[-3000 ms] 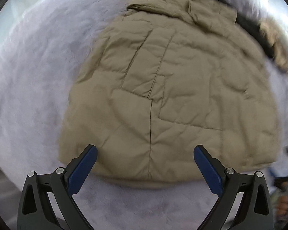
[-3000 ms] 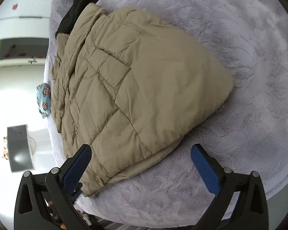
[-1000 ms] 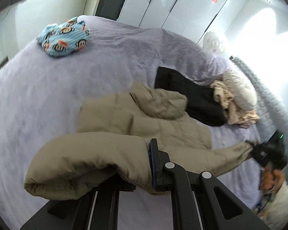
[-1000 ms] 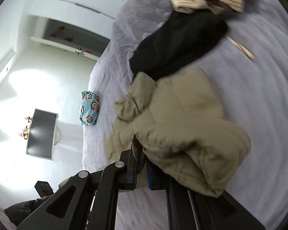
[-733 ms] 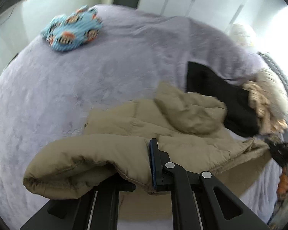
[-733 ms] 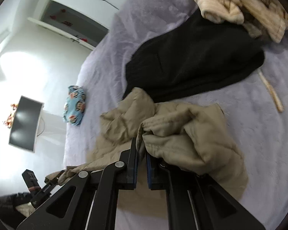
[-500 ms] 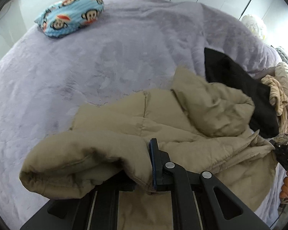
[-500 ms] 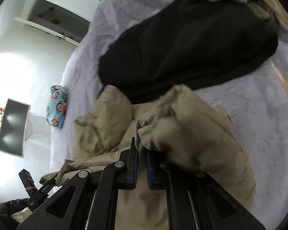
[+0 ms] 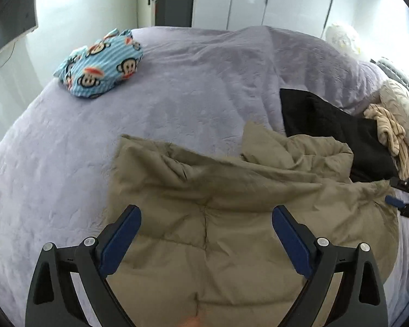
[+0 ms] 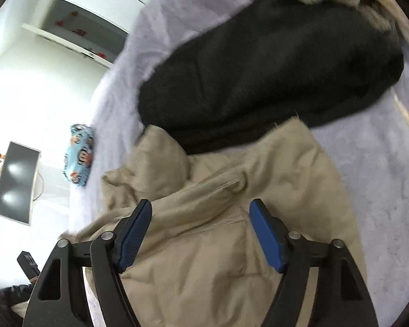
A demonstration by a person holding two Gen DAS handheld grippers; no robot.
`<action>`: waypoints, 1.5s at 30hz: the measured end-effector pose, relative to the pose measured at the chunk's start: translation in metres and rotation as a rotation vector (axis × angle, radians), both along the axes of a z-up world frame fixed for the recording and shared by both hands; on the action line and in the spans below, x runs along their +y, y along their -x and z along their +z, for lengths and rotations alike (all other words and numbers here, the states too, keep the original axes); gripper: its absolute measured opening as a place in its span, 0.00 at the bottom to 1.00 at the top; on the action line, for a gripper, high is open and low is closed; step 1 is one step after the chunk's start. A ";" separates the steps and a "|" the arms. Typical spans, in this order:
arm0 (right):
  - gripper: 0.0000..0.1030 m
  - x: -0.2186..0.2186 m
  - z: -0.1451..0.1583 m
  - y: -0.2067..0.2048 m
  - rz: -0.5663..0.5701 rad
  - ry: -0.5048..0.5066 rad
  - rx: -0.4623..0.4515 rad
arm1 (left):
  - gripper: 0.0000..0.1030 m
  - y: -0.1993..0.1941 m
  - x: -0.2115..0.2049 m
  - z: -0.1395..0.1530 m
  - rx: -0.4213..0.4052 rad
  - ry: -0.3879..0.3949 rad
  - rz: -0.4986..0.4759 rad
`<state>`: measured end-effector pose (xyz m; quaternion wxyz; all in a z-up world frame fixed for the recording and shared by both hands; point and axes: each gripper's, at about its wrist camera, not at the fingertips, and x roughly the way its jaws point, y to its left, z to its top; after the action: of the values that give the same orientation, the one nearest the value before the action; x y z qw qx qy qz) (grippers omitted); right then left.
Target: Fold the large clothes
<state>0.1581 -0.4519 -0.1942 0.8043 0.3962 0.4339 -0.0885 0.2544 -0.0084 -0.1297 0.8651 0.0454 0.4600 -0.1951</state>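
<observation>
A tan puffer jacket [image 9: 231,204] lies folded over on itself on the lavender bed [image 9: 177,95], its hood bunched at the far side. My left gripper [image 9: 205,234] is open and empty, just above the jacket's near part. My right gripper [image 10: 200,231] is open and empty above the jacket [image 10: 231,218] in the right wrist view. The right gripper also shows at the far right edge of the left wrist view [image 9: 403,199].
A black garment [image 9: 335,130] lies just beyond the jacket, touching its far edge; it also shows in the right wrist view [image 10: 272,68]. Cream striped clothes [image 9: 390,133] lie past it. A blue monkey-print bundle [image 9: 101,65] sits far left. White wardrobes stand behind the bed.
Both grippers were shut on the jacket's hem and carried it toward the hood. Now both have opened and let go, and the folded jacket rests on the bed.
</observation>
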 end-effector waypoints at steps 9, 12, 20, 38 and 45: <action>0.26 0.064 -0.022 -0.023 0.307 0.212 0.110 | 0.61 -0.010 -0.070 -0.048 -0.075 -0.152 -0.086; 0.19 0.053 -0.046 -0.033 0.258 0.291 0.135 | 0.61 -0.040 -0.062 -0.080 0.010 -0.086 0.031; 0.08 0.016 -0.086 -0.050 0.167 0.195 0.100 | 0.61 -0.067 -0.067 -0.104 0.057 -0.048 0.045; 0.08 -0.054 -0.089 0.005 -0.003 0.277 0.173 | 0.86 -0.094 0.033 -0.128 0.101 -0.064 0.259; 0.23 -0.043 -0.062 0.006 -0.044 0.268 0.190 | 0.86 -0.064 0.044 -0.086 0.053 -0.106 0.249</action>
<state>0.1521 -0.4944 -0.2567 0.8033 0.2846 0.4834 -0.2003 0.3188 0.0359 -0.2157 0.8666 0.0284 0.4942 -0.0626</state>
